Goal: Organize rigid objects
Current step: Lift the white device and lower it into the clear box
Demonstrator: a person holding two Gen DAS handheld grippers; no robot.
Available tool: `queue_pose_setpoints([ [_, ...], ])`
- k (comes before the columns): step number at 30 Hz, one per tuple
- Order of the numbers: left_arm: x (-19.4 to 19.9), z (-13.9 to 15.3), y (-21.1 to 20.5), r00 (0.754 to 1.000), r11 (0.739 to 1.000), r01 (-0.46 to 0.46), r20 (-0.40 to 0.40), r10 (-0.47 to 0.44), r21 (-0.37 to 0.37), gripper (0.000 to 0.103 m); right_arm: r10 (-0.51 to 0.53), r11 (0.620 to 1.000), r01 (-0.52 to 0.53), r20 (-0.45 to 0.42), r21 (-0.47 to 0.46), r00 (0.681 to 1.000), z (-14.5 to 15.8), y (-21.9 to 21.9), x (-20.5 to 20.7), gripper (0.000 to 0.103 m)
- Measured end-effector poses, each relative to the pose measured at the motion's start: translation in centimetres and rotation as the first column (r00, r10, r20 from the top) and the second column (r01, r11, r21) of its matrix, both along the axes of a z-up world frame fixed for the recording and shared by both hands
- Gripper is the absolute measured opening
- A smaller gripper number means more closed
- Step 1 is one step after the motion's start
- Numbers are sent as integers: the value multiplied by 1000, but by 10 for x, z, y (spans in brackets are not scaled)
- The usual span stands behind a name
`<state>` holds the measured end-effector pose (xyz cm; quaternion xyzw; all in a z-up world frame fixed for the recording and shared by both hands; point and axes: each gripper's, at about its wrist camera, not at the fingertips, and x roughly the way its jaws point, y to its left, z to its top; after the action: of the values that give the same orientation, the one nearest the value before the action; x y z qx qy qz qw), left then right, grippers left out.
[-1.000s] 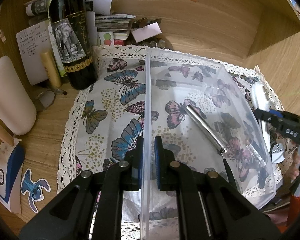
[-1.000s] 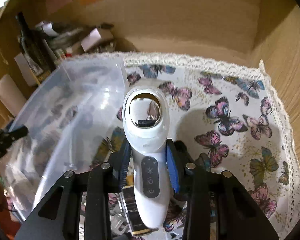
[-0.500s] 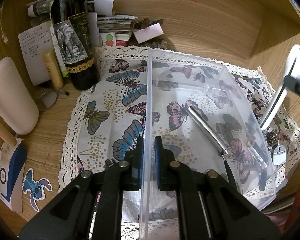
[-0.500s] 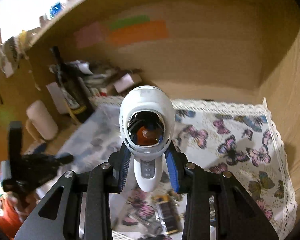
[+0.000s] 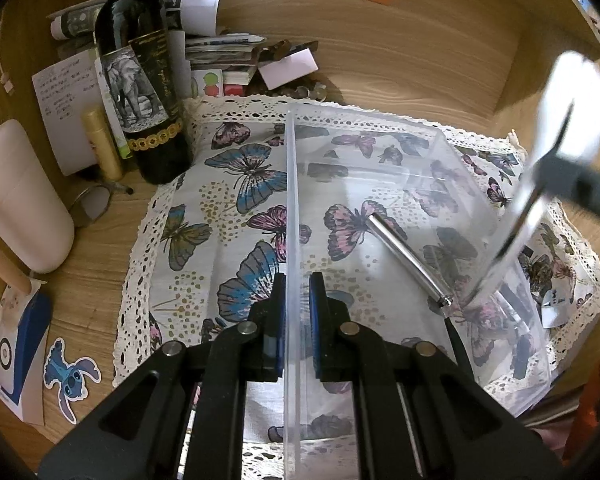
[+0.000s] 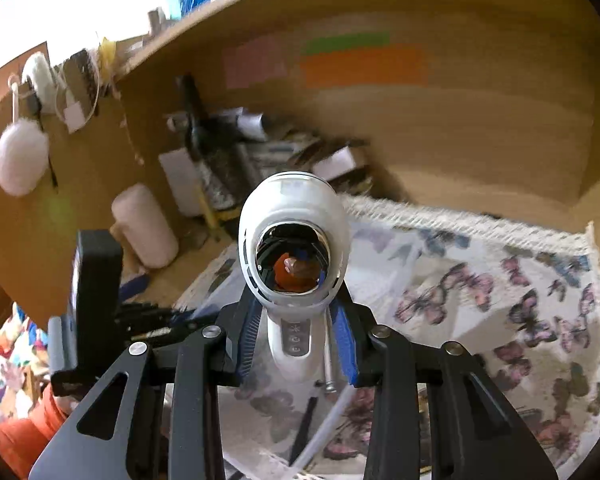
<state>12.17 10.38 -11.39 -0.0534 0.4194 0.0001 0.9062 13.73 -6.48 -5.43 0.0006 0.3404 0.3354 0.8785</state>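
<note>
My left gripper (image 5: 296, 312) is shut on the near wall of a clear plastic box (image 5: 496, 208) that stands on the butterfly cloth (image 5: 204, 248). A silver pen-like tool (image 5: 408, 258) lies inside the box. My right gripper (image 6: 296, 336) is shut on a white handheld device (image 6: 294, 236) with a round mirrored window and a button strip. It holds the device upright, tilted over the box's right side, where it shows blurred in the left wrist view (image 5: 540, 184). The left gripper (image 6: 96, 304) shows at the left of the right wrist view.
A dark wine bottle (image 5: 144, 80), a gold tube (image 5: 102, 144), papers (image 5: 204, 32) and a pink-white cup (image 5: 18, 196) stand at the back left. Wooden walls (image 5: 420, 52) close the back and right. A small tag (image 5: 554, 304) lies right of the box.
My right gripper has lifted the white device off the cloth and carried it left, over the box's right side. The left gripper keeps its hold on the box wall.
</note>
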Motion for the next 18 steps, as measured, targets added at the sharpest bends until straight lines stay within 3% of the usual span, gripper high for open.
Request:
queue_pose_setpoints([
  [7,-1,0,-6,1000,1000,27,3,-27,-5,9,35,997,-44,-117,-70,993,-37,22,15,31],
  [18,0,1,-6,1000,1000,30,9,-30,-8,9,32,982,-64,-176,-178,984,-62,37,28,32],
])
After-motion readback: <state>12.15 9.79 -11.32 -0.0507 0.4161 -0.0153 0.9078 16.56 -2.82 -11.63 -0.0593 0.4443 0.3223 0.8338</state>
